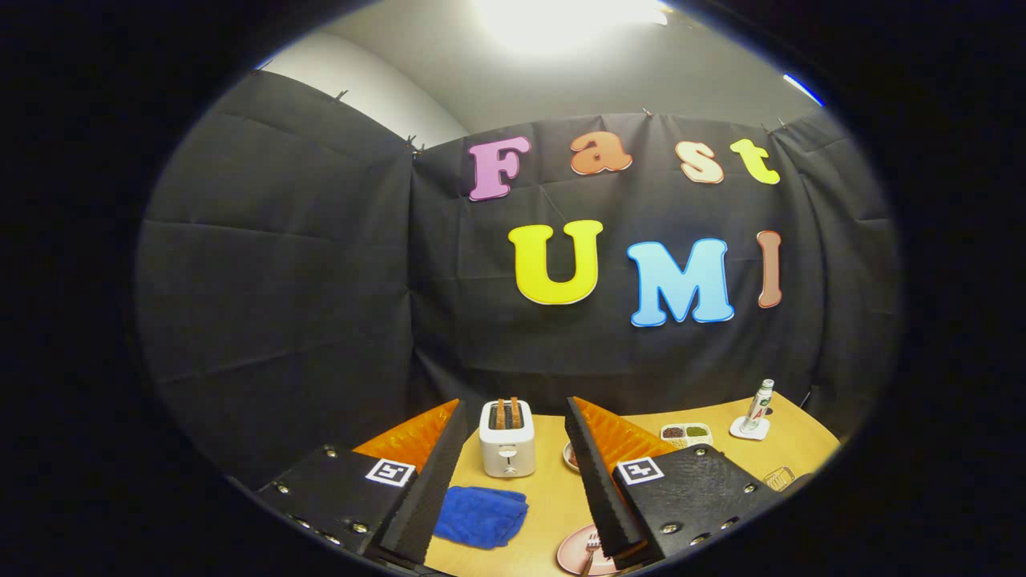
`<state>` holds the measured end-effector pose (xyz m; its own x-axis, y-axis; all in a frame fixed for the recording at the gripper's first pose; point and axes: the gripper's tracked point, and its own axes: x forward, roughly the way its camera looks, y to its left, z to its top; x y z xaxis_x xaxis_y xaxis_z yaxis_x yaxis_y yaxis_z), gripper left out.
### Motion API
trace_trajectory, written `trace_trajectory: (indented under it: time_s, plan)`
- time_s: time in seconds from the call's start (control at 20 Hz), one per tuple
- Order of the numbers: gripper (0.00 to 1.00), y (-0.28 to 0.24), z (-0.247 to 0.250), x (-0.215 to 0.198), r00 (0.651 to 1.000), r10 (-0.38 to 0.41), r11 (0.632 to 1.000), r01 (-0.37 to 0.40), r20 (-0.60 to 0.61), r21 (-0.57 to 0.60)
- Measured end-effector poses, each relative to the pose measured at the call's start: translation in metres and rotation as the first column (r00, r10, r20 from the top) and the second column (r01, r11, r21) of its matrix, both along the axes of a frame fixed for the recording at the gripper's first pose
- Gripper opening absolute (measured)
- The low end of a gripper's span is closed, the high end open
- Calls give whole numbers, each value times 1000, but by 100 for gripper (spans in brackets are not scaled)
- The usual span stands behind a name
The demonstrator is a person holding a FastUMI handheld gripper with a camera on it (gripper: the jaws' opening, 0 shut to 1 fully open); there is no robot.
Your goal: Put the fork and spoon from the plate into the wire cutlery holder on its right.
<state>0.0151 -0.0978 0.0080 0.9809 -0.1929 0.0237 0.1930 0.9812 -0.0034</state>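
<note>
The hand-held gripper (pixel 513 481) hangs above the bench (pixel 553 501) with its fingers spread wide apart, holding nothing. At about five o'clock from the gap between the fingers, a pink plate (pixel 579 551) lies partly under the right finger; a fork (pixel 592 546) rests on it, and I cannot make out the spoon. The wire cutlery holder (pixel 779 478) stands at three o'clock from the plate, well apart. Between the fingers, a white toaster (pixel 506 439) holds two slices, with a blue cloth (pixel 481 517) at its six o'clock. Farther back, a divided tray (pixel 686 433) carries dark and green fillings, and a tube (pixel 758 407) stands upright on a white base. Black cloth walls the booth.
</note>
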Motion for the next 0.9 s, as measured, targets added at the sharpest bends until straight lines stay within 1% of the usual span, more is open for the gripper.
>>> trace_trajectory:
  time_s: [0.15,0.35,0.55,0.7,0.9]
  plan:
    - [77,-29,13,8,997,-60,998,61,38,-6]
    - [77,-59,22,15,991,-119,993,119,64,-3]
    - [77,-77,24,16,987,-146,989,146,73,5]
    - [77,-90,16,15,985,-165,986,165,57,18]
    - [77,-109,-10,14,977,-210,977,211,-21,42]
